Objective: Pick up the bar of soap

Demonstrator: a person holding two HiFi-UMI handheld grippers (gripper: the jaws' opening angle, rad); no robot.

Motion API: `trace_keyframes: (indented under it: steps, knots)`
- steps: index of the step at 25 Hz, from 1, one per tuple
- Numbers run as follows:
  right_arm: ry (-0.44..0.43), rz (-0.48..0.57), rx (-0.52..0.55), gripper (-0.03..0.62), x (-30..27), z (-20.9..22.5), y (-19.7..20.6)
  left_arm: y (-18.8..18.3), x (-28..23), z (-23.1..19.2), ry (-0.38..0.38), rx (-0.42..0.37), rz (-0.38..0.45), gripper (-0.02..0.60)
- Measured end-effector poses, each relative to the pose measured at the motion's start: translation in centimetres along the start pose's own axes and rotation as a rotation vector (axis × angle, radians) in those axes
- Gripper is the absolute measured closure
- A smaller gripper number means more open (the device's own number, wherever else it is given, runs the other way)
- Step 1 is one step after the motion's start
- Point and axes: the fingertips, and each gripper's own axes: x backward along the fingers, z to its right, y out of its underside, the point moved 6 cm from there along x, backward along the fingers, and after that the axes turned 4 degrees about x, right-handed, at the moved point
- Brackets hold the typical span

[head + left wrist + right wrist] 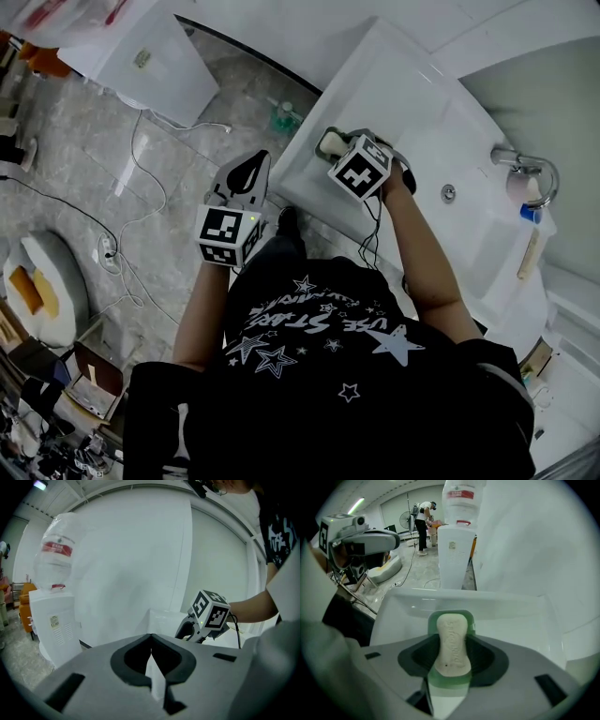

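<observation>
Right gripper (451,656) jaws pinch bar of soap (451,639) across waist, in green dish (450,615) on sink (412,103) corner, for lifting; left gripper (151,641) closed, empty, beside sink

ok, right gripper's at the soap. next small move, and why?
Probably close the right gripper firmly on the soap, then lift. Its fingers flank the soap, which lies in the green dish on the sink corner. Firm contact isn't clear yet.
</observation>
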Motion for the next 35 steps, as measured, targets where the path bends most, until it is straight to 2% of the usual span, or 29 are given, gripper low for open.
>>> trace_keyframes:
  steps: [5,9,12,16,23,35]
  knots:
    - [0.002,0.03,0.004,0.408,0.9,-0.2,0.4,0.2,0.6,1.5,-0.005,-0.008,0.003,0.571]
    - [0.035,0.108,-0.031,0.41,2.8,0.1,0.9,-0.2,1.0,2.6,-0.017,-0.013,0.018,0.571]
    - [0.066,0.219,-0.083,0.411,4.5,0.4,1.4,-0.6,1.4,3.3,-0.027,-0.024,0.024,0.571]
    - [0.1,0.387,-0.207,0.411,6.5,0.8,2.7,-0.6,1.8,4.6,-0.027,-0.034,0.038,0.571]
    - [0.139,0.622,-0.325,0.413,10.3,0.9,5.4,-1.1,2.6,6.9,-0.047,-0.044,0.065,0.571]
    - [0.111,0.744,-0.439,0.414,14.5,-2.4,11.2,-0.6,5.0,12.3,-0.067,-0.08,0.115,0.571]
